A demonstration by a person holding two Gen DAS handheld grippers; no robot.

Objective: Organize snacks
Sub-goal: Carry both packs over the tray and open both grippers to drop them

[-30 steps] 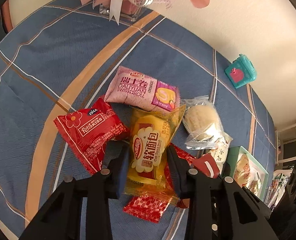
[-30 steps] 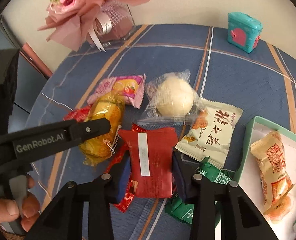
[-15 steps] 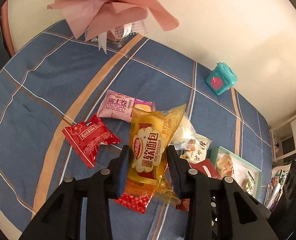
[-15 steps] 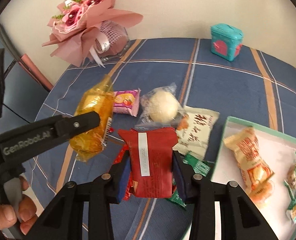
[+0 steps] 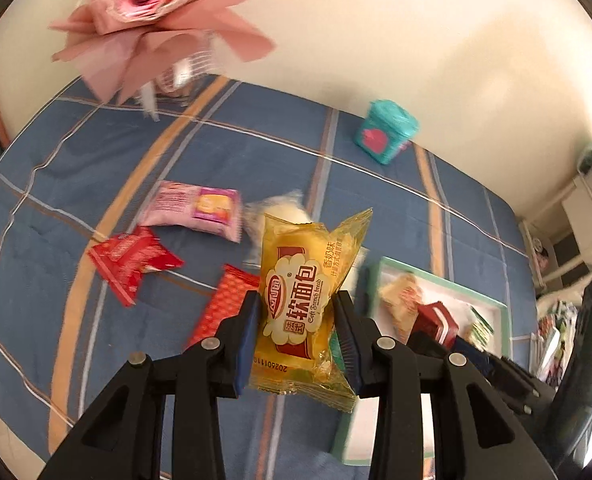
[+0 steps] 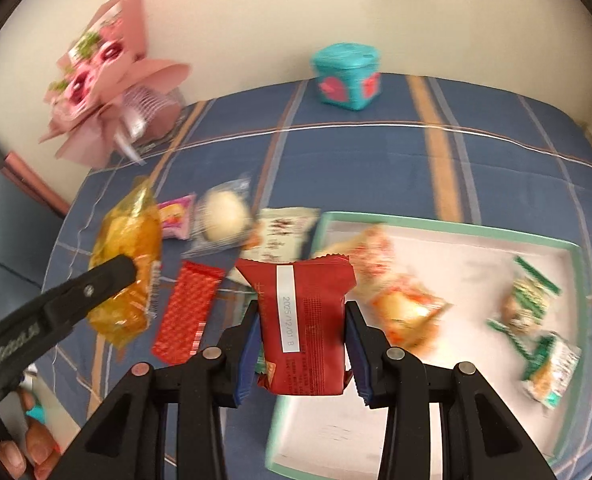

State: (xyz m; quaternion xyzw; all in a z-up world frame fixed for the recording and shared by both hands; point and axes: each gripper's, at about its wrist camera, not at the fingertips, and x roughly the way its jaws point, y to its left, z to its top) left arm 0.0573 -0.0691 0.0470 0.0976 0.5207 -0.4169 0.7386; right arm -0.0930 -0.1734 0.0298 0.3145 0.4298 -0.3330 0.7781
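My left gripper (image 5: pixel 298 330) is shut on a yellow bread packet (image 5: pixel 302 304), held in the air above the blue checked tablecloth; the same packet (image 6: pixel 126 256) shows in the right wrist view. My right gripper (image 6: pixel 302 344) is shut on a dark red snack packet (image 6: pixel 302 320), lifted near the left edge of the green-rimmed white tray (image 6: pixel 456 226). The tray (image 5: pixel 478 300) holds several wrapped snacks. On the cloth lie a pink roll packet (image 5: pixel 196 210), a red packet (image 5: pixel 130 258), a red patterned packet (image 6: pixel 186 312), a round white bun (image 6: pixel 224 216) and a white packet (image 6: pixel 282 230).
A pink flower bouquet (image 6: pixel 104 80) stands at the back left of the table. A teal box (image 6: pixel 346 76) sits at the back near the wall. A person's fingers (image 6: pixel 28 452) show at the lower left of the right wrist view.
Both grippers have risen off the cloth with their packets and moved right, towards the tray. The table now looks farther away, and the tray sits closer under the right gripper.
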